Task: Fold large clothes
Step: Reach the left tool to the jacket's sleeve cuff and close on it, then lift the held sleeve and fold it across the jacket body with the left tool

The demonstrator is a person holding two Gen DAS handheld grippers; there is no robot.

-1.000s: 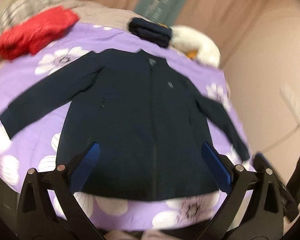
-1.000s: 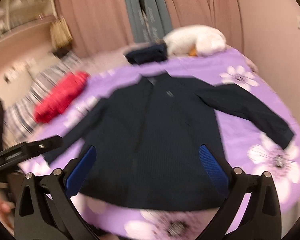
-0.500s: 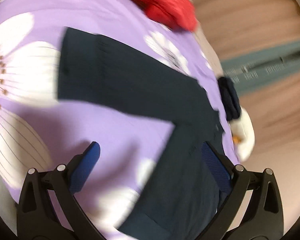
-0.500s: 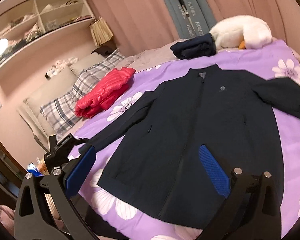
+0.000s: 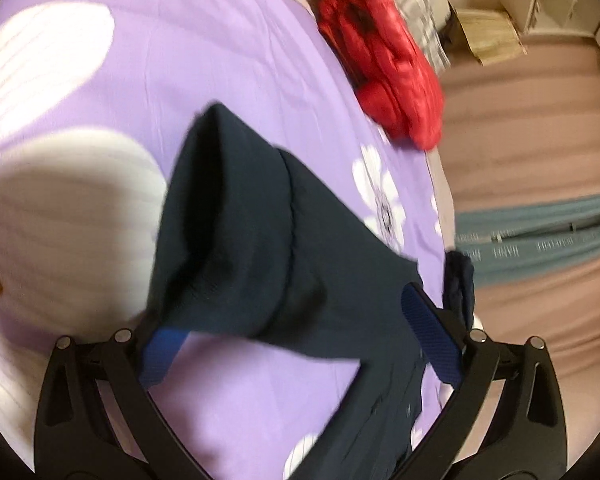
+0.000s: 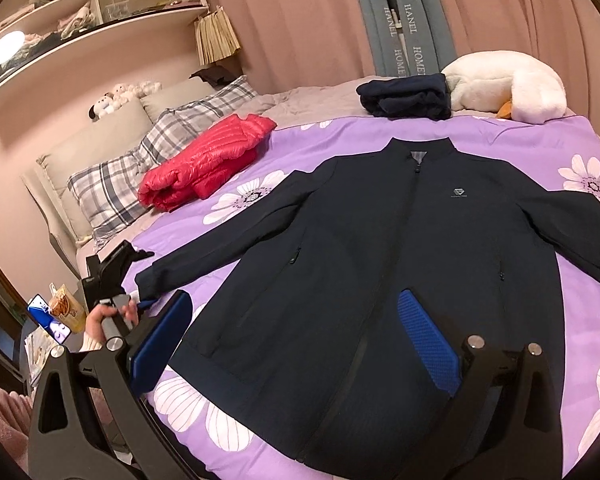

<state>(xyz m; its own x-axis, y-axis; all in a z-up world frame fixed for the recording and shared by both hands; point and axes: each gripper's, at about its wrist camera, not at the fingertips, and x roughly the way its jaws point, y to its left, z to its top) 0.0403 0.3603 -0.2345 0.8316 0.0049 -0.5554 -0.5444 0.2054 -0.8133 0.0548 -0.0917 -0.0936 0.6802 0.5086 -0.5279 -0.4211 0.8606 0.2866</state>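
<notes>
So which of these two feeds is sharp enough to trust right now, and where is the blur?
Left wrist view: motion-smeared, the navy sleeve cuff and red puffer jacket soft-edged. Right wrist view: crisp, the navy jacket and its chest logo readable, only fisheye bending at the rim; a bright lamp glares upper left.

Warm dim indoor light; left view motion-blurred, fisheye-warped edges.

Left claw (image 5: 300, 344) has swung from above the jacket's (image 6: 400, 272) hem to its sleeve cuff (image 5: 228, 240), now between the spread fingers.
</notes>
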